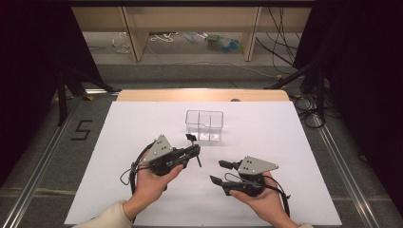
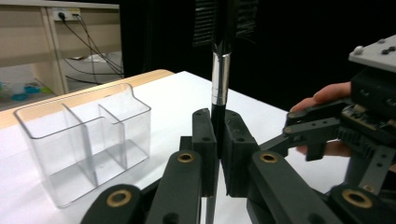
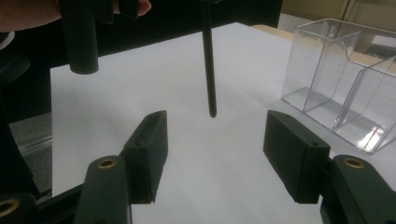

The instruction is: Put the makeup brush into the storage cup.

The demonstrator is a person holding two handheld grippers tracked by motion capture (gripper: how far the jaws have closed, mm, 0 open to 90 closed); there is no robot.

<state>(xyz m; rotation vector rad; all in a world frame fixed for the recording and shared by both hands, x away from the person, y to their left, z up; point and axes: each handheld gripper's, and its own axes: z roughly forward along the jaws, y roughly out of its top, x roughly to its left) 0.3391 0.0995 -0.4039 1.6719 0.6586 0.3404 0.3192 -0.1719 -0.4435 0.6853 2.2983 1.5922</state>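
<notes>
Left gripper fingers clamp a black brush near the clear organiser; right gripper fingers spread wide, empty

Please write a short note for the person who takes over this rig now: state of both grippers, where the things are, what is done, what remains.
Left gripper: shut on a thin black brush, held upright by its handle above the white sheet.
Right gripper: fingers open, nothing between them, pointing at the brush's lower end.
Clear divided organizer: standing empty, just beyond the left gripper.
Done: brush lifted.
Left: probably place the brush in a compartment of the organizer.
</notes>
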